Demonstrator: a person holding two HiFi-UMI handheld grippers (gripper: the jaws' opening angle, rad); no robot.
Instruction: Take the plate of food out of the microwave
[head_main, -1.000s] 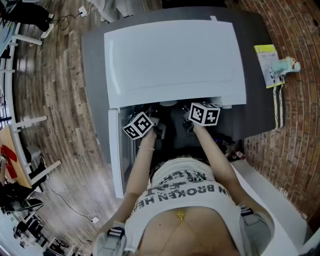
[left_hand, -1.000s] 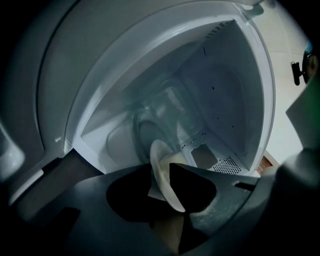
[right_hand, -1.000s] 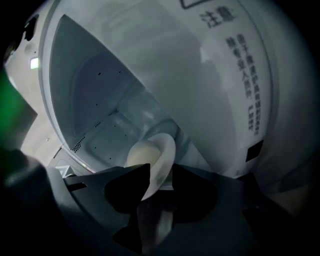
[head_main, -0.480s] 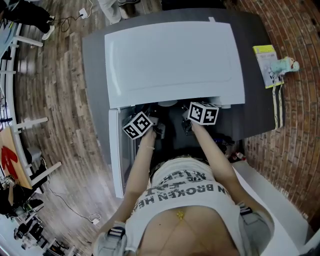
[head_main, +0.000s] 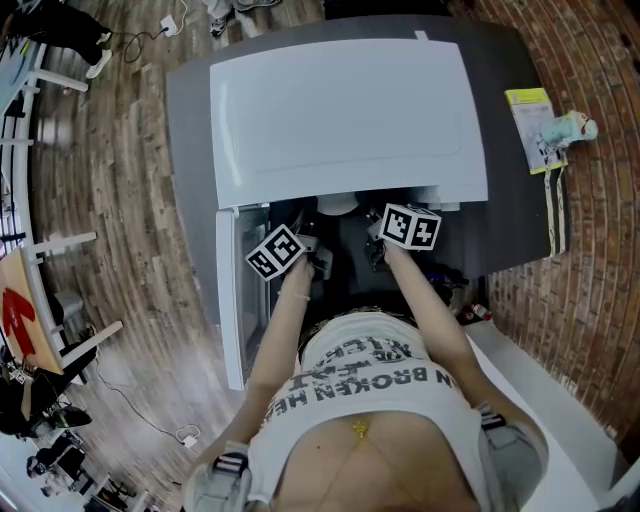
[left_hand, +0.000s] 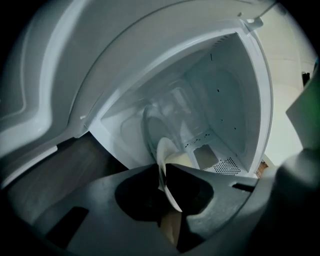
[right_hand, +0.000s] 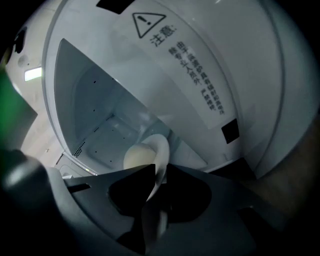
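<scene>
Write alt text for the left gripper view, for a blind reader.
The left gripper has its dark fingers closed on the rim of a white plate, seen edge-on, with pale food on it. Behind lies the lit cavity of the open white microwave, with its turntable and a perforated patch on one wall.

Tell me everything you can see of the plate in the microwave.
The plate is white, smooth and glossy like ceramic, round with a thin upturned rim, seen edge-on. It carries a pale cream mound of food. It is inside the open microwave, near the front. The left gripper pinches one side of its rim; the right gripper, whose jaws have just been closing, pinches the opposite side.
</scene>
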